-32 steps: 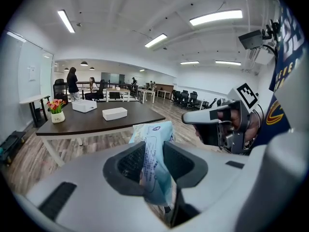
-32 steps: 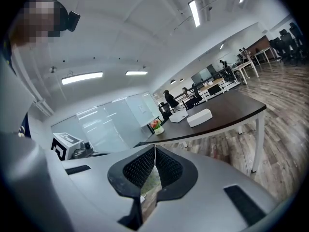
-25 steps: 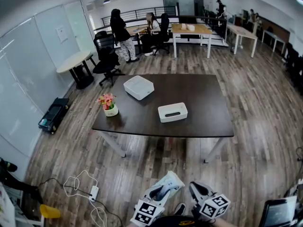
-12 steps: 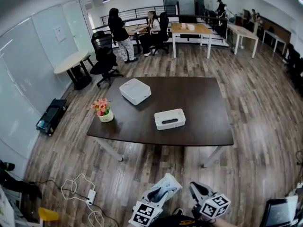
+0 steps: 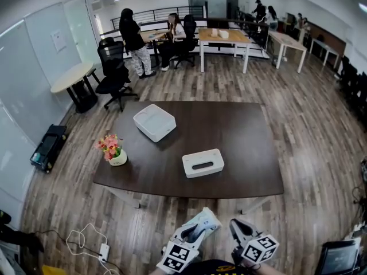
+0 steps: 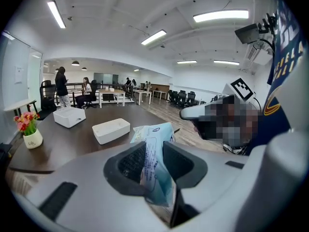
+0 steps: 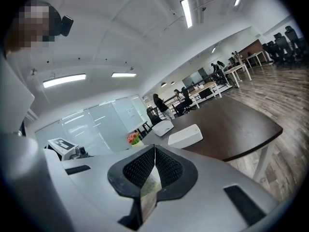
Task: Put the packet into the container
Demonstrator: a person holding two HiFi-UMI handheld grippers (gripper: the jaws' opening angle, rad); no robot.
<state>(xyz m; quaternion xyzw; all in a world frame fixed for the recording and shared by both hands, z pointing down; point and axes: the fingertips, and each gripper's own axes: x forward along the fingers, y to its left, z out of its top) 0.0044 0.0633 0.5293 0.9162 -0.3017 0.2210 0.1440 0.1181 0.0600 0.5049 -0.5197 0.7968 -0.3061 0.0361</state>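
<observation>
A pale blue and white packet [image 6: 153, 149] stands upright between the pads of my left gripper [image 6: 153, 162], which is shut on it. In the head view that gripper [image 5: 205, 217] is at the bottom edge, over the wooden floor, short of the dark table [image 5: 241, 136]. A low white container [image 5: 202, 162] with a slot in its top sits near the table's front edge, also seen as the white container [image 6: 111, 129] ahead of the packet. My right gripper [image 7: 154, 159] is shut, its pads meeting with nothing between them; it is beside the left one [image 5: 238, 227].
A second white box [image 5: 154, 122] lies further back on the table's left. A small pot of flowers [image 5: 113, 149] stands at the left edge. Office chairs [image 5: 112, 76], a round side table [image 5: 71, 78], other desks and people are beyond. A power strip with cables [image 5: 103, 250] lies on the floor.
The table and its boxes have come nearer and lower in the head view as I move toward them. Both grippers keep their places at the bottom edge, the packet still held.
</observation>
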